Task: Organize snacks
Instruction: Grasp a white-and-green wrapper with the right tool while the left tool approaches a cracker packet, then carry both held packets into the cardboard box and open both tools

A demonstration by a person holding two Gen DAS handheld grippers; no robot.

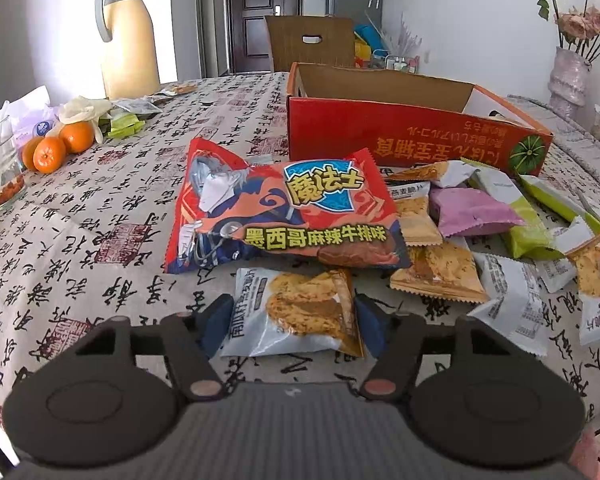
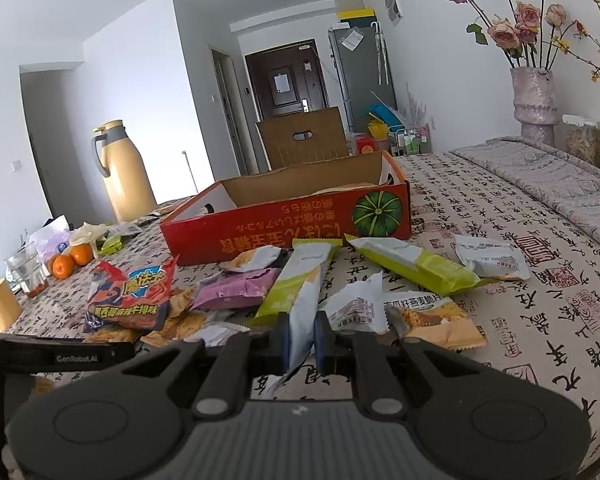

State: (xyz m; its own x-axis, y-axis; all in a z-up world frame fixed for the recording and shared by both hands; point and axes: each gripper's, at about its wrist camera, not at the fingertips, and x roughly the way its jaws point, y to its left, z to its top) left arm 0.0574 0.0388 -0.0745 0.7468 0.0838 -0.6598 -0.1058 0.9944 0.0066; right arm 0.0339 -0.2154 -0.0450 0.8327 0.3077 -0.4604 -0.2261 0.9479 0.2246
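Observation:
A pile of snack packets lies on the table in front of an open red cardboard box (image 1: pixel 416 136) (image 2: pixel 292 228). My left gripper (image 1: pixel 292 320) is open, its blue pads either side of a white and orange cracker packet (image 1: pixel 300 312) lying flat. Behind it lies a large red noodle-snack bag (image 1: pixel 284 212) (image 2: pixel 130 292). My right gripper (image 2: pixel 302 344) is shut on a white packet (image 2: pixel 304 312), held on edge above the table. Green and white bars (image 2: pixel 416 264), a purple packet (image 2: pixel 236 290) (image 1: pixel 472 212) and more orange cracker packets (image 2: pixel 432 320) lie around it.
A cream thermos (image 1: pixel 126 36) (image 2: pixel 120 172) stands at the back left. Oranges (image 1: pixel 60 144) and a glass (image 1: pixel 0 168) sit at the left edge. A vase of dried roses (image 2: pixel 534 100) stands at the back right. The left gripper's arm (image 2: pixel 56 354) crosses the lower left.

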